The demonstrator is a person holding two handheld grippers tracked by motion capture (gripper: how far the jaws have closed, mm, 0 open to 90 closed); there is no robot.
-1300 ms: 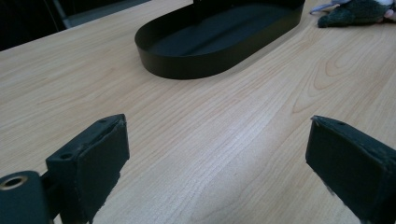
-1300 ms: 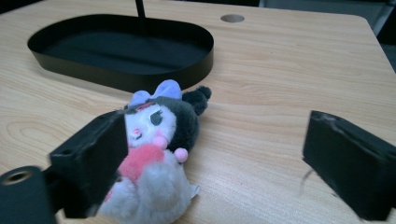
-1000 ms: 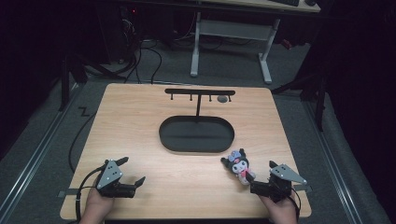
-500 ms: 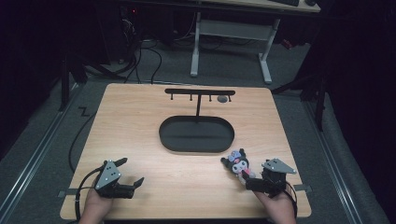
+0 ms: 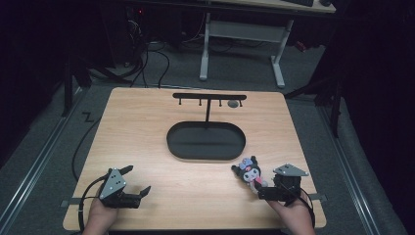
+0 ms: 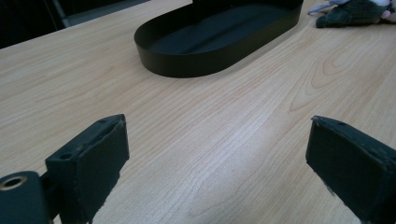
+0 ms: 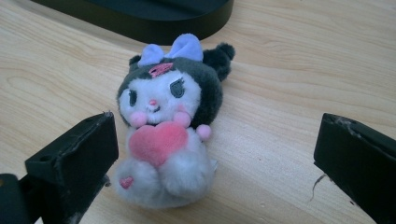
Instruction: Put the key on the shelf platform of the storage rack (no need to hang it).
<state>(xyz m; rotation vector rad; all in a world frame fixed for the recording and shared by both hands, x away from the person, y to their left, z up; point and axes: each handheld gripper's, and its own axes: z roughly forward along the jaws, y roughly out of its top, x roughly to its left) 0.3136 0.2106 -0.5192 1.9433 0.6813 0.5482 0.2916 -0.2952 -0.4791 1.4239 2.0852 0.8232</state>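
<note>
Seen from above, a person's left hand [image 5: 98, 218] steadies the left gripper [image 5: 139, 182] at the near-left corner of a wooden table [image 5: 142, 127], its jaws spread wide and grasping nothing; its own camera shows bare wood grain between the two black pads [image 6: 93, 163]. Farther in, at the middle of the table, sits a black oval tray [image 5: 205, 141] with a low upright wall. Its dark floor looks bare in both the high view and the left gripper view, with nothing lying inside. From the tray's far edge rises a thin post carrying a black crossbar rack [image 5: 209, 97] with short pegs hanging under it; a small grey round piece [image 5: 233, 104] shows at the bar's right end, too small to identify. To the right, just outside the tray's near-right rim, a small plush doll [image 5: 249, 172] lies on the wood: dark hood, lilac bow, white face, a pink heart against its chest. It rests face up, apart from the tray and not in it. At the near-right corner the right gripper [image 5: 262, 188], held in the right hand [image 5: 293, 215], points at the doll with jaws released; the doll lies between the two pads [image 7: 79, 154], its lower body near the left one, neither closed on it.
</note>
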